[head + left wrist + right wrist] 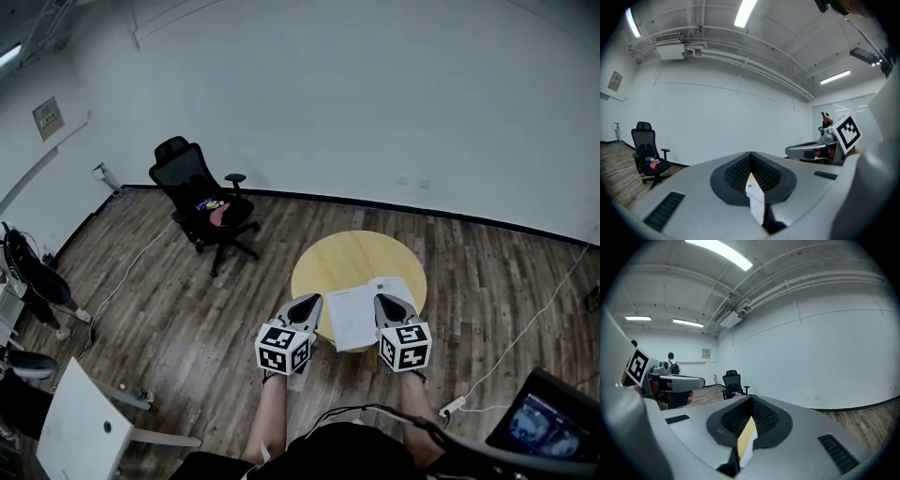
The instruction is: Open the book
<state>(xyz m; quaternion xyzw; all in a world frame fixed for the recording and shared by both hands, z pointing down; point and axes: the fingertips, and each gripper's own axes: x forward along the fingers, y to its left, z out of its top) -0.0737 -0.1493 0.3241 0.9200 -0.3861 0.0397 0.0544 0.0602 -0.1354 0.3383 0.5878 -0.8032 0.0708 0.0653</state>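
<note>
Left hand-held gripper [308, 302] and right hand-held gripper [388, 301] both have jaws pinched together, gripping nothing, one hovering at each side of the book [359, 317] lying open on the round yellow bench [339, 257].

- Left gripper [308, 302], lower centre of the frame: jaws pressed together, pointing away from the body, close to level.
- Right gripper [387, 301], just right of it: jaws likewise closed, held parallel.
- Left forearm [272, 412] reaches up from the bottom edge.
</note>
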